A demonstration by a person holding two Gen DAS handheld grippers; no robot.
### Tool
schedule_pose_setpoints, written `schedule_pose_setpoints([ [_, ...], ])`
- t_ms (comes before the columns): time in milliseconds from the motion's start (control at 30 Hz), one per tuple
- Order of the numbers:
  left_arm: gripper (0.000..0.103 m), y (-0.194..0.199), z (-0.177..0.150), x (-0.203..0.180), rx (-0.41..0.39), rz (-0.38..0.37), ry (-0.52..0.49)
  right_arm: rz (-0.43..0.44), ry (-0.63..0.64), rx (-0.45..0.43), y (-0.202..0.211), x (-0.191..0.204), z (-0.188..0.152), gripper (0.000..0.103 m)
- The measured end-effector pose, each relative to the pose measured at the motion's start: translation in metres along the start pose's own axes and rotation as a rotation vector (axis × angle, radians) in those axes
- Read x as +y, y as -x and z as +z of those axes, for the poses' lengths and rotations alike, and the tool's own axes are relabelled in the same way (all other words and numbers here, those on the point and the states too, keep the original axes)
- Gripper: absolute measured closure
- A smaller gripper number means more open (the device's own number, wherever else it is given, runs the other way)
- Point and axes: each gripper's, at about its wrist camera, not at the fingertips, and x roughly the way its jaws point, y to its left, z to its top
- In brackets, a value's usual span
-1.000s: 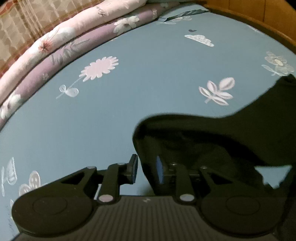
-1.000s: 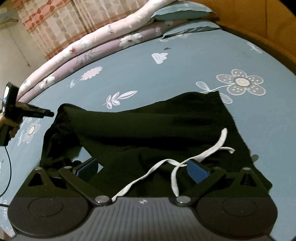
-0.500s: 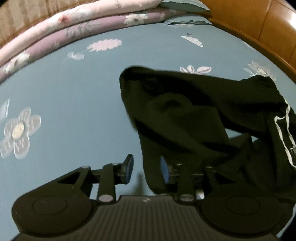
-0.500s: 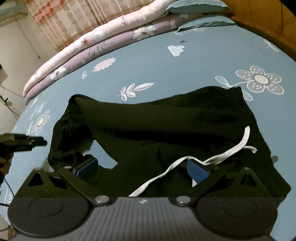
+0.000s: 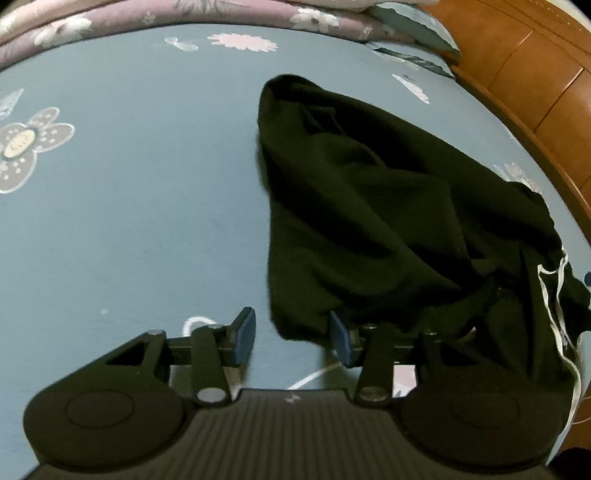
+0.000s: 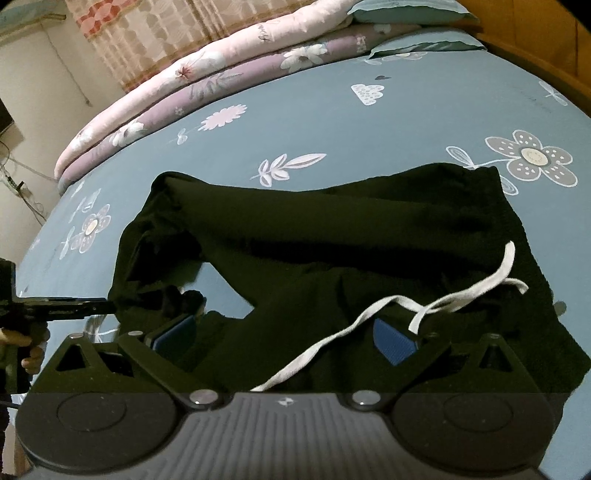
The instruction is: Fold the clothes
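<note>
The surface is a bed covered with a blue-grey sheet (image 6: pixel 332 122) printed with white and grey flowers and leaves. At the far side of the bed lies a folded quilt (image 6: pixel 207 85), one layer pink and one layer purple, and beside it a teal pillow (image 6: pixel 406 11). Behind the quilt hangs a checked curtain (image 6: pixel 147 33), and a wooden headboard (image 5: pixel 535 66) stands along the right edge of the bed.

A pair of black shorts (image 6: pixel 332 236) lies crumpled on the sheet, with a white drawstring (image 6: pixel 461 295) across the waistband side. No container is visible.

The left gripper (image 5: pixel 291 336) has its blue pads spread apart, and a hem corner of the shorts hangs just between them, near the right pad, not pinched. The right gripper (image 6: pixel 284 332) is also spread wide, low over the shorts, with fabric and the drawstring lying between its pads. In the right wrist view, the left gripper and the hand (image 6: pixel 26 350) holding it show at the left edge.
</note>
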Motion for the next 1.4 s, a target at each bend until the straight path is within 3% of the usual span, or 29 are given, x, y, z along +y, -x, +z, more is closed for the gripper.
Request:
schedule_pose_setpoints([
  [133,0.064,-0.008,0.004,-0.006,-0.024,-0.019,-0.003,-0.017,-0.017,-0.006,0.005,-0.001,-0.005,0.0],
  [167,0.071,-0.009,0.005,-0.008,-0.038,-0.015,-0.009,-0.021,-0.02,-0.006,0.006,0.0,-0.007,0.0],
  [200,0.092,-0.01,0.006,-0.01,-0.052,-0.01,-0.015,-0.025,-0.023,-0.007,0.007,0.0,-0.008,0.0],
  [233,0.099,-0.01,0.008,-0.012,-0.055,0.003,-0.017,-0.029,-0.024,-0.007,0.008,0.001,-0.009,0.0],
  [400,0.1,0.005,0.019,-0.017,-0.077,0.048,-0.122,-0.041,-0.029,-0.013,0.012,0.004,-0.014,0.0],
  [533,0.1,0.023,0.033,-0.006,-0.098,0.127,-0.169,-0.043,-0.036,-0.017,0.012,0.006,-0.015,0.0],
  [733,0.1,0.037,0.058,0.033,-0.088,0.268,-0.169,-0.048,-0.023,-0.012,0.011,0.015,-0.018,0.0],
  [867,0.1,0.035,0.076,0.058,-0.062,0.32,-0.179,-0.056,-0.016,-0.009,0.012,0.02,-0.02,0.0],
  [1267,0.1,0.012,0.125,0.079,-0.021,0.407,-0.253,-0.093,0.019,-0.009,0.017,0.034,-0.018,0.0],
  [1400,0.09,0.005,0.136,0.082,-0.026,0.431,-0.24,-0.098,0.023,-0.003,0.017,0.037,-0.02,0.0],
])
